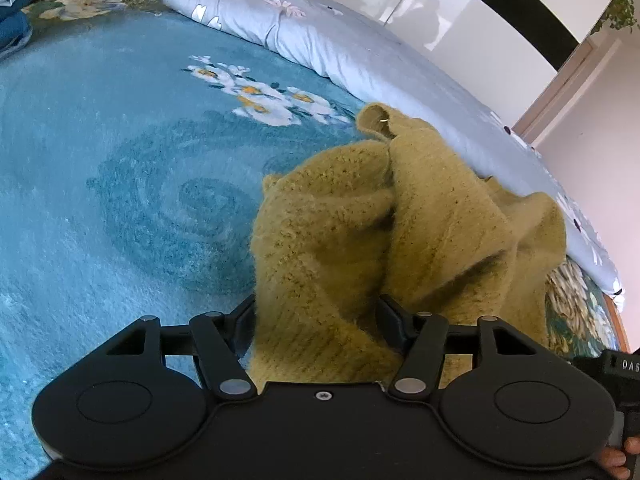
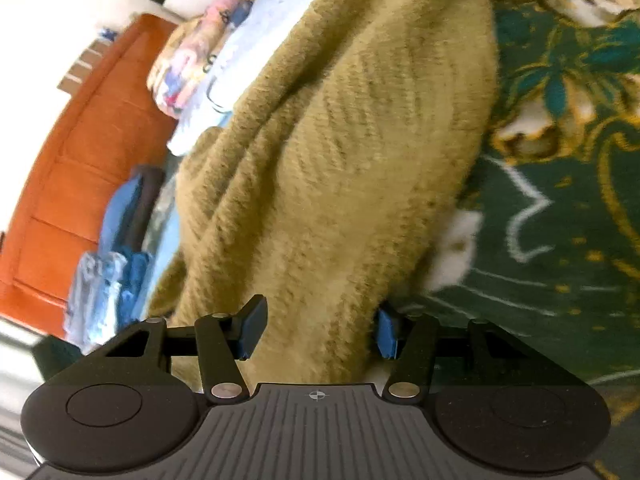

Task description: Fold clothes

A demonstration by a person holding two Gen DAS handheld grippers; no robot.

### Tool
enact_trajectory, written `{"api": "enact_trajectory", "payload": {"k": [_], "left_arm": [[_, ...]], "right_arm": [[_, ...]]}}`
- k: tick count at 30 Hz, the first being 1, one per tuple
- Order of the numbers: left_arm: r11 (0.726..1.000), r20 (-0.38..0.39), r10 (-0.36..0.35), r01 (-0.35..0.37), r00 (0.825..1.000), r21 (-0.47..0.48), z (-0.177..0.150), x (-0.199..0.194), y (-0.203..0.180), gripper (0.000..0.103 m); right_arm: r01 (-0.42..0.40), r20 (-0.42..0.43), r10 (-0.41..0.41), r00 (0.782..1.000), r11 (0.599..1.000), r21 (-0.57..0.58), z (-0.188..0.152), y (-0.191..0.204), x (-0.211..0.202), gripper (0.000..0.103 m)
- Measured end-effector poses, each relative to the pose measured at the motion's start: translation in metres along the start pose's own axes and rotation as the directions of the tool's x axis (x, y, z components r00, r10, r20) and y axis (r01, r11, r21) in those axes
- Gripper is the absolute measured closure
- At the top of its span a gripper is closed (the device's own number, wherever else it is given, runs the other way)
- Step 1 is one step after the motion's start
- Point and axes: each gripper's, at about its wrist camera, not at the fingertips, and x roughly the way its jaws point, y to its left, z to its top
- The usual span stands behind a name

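In the left wrist view, the left tongs (image 1: 316,320) sit at the bottom centre of the frame, clenched on a thick bunch of the mustard knit sweater (image 1: 360,232). The knit fills the whole gap between the two pads and bulges past them, which suggests a grip on several layers at once, probably a gathered edge. From there the sweater rises crumpled toward the middle right of the frame, one cuff-like end curling up at the top. It hangs over the blue flowered blanket (image 1: 120,168) that covers the bed, apparently lifted so it can be spread flat. A pale blue folded quilt (image 1: 320,36) runs along the upper right, well clear of the working area.

In the right wrist view, the right tongs (image 2: 320,330) at bottom centre grasp another part of the same sweater (image 2: 340,120), cloth packed between the blue pads. The knit stretches away to the top of the frame in long ridges, so it looks pulled taut between the two grips. A dark green flowered cover (image 2: 560,220) lies at right; stacked folded clothes (image 2: 108,280) sit at lower left, likely finished pieces.
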Motion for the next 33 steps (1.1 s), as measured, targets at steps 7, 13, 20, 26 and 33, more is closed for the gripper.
{"api": "enact_trajectory", "payload": {"k": [7, 13, 20, 26, 33], "left_arm": [[0.999, 0.005, -0.015, 0.015, 1.000, -0.029, 0.003, 0.002, -0.004, 0.055], [0.999, 0.026, -0.012, 0.013, 1.000, -0.039, 0.005, -0.009, -0.008, 0.090], [0.993, 0.105, -0.112, 0.115, 0.988, -0.021, 0.008, -0.041, -0.029, 0.094], [0.965, 0.089, -0.259, 0.260, 0.962, 0.000, -0.006, -0.065, -0.062, 0.094], [0.971, -0.010, -0.224, 0.224, 0.974, 0.081, -0.041, -0.052, -0.080, 0.094]], "right_arm": [[-0.005, 0.029, 0.003, 1.000, 0.997, 0.080, 0.003, -0.007, 0.014, 0.078], [-0.013, 0.077, 0.004, 0.997, 0.994, 0.107, 0.007, -0.003, 0.011, 0.089], [-0.049, 0.282, 0.047, 0.958, 0.999, -0.002, 0.030, 0.021, -0.065, 0.092], [-0.001, 0.435, 0.031, 0.900, 0.998, -0.070, 0.044, 0.027, -0.138, 0.095], [0.089, 0.385, -0.103, 0.917, 0.995, 0.054, 0.035, -0.009, -0.121, 0.095]]}}
